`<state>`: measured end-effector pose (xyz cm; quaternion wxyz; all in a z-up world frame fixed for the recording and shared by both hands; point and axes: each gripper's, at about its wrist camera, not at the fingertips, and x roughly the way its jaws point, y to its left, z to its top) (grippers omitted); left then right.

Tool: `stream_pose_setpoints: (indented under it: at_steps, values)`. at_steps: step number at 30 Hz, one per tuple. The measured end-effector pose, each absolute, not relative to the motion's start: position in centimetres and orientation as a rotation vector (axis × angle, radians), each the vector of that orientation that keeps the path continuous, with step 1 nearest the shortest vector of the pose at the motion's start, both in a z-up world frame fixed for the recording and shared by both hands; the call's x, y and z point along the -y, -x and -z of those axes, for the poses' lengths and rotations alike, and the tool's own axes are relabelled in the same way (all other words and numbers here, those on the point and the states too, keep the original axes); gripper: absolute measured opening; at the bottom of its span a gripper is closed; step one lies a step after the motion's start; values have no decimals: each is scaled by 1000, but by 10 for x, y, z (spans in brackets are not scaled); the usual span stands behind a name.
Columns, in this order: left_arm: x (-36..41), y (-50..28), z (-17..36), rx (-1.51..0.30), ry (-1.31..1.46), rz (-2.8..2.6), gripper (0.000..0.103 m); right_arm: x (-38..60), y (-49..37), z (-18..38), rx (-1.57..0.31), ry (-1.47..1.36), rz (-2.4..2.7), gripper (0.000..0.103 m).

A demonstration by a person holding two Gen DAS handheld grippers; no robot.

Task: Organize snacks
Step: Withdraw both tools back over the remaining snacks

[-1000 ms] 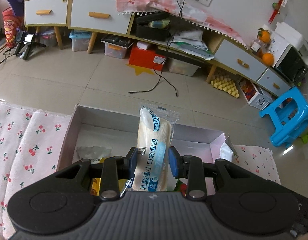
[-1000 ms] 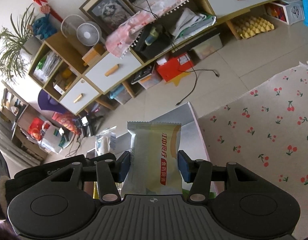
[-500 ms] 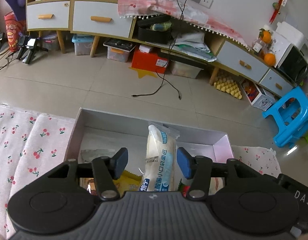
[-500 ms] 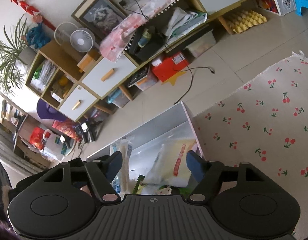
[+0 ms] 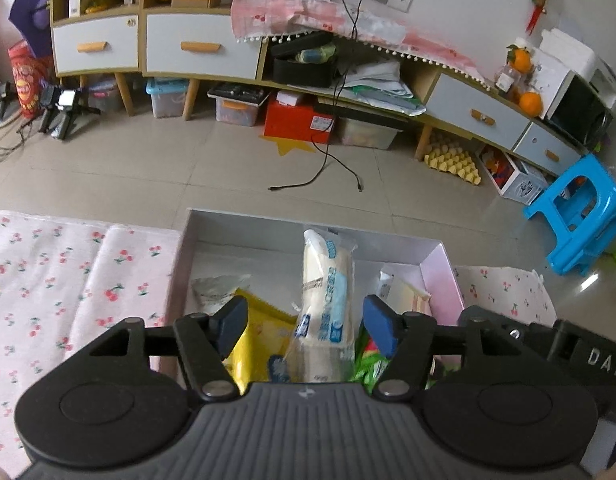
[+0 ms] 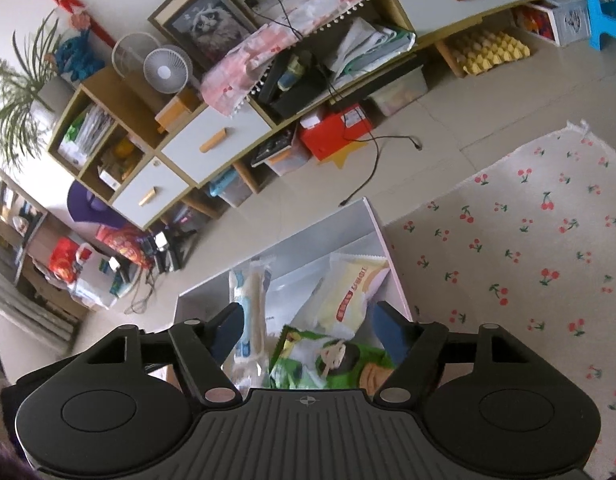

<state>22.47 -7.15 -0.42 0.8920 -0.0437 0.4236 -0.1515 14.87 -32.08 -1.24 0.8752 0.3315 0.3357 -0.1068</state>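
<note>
1. My left tool (image 5: 302,326) let go; it is wide now. The bread (image 5: 327,280) stands in the box (image 5: 308,222), at 12 o'clock.
2. My right tool (image 6: 306,322) is wide too. Its yellow pack (image 6: 353,286) lies in the box, at 1 o'clock.
3. Both snacks are put away.

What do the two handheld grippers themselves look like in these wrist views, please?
Both look alike. The left gripper and right gripper have matte black plastic bodies with a ribbed centre panel, a small crosshair mark, round recessed discs on each side, silver pivot screws on angled black linkages, and dark blue finger pads. White letters "DAS" show at the left view's right edge.
</note>
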Motion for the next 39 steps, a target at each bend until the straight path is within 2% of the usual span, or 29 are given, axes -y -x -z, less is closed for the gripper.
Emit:
stream_pose_setpoints:
  at_steps: [3,7,9,14,27,31,39]
  values:
    - [66,-215,-1,-870,70,307,68,311,-142,-2,-704,-638,220,75]
    - [56,-203,-6,-862,65,298,76,297,-130,-20,-703,-555,210,83]
    - [51,-197,-8,-862,71,295,85,289,-123,-27,-702,-516,206,85]
    - [37,-180,-11,-853,54,279,93,274,-104,-36,-705,-454,198,88]
    - [9,-138,-13,-822,15,211,101,242,-66,-40,-707,-337,197,90]
    - [0,-127,-10,-819,20,200,101,230,-57,-37,-697,-285,188,99]
    - [-6,-104,10,-784,-25,205,102,215,-42,-17,-701,-194,154,100]
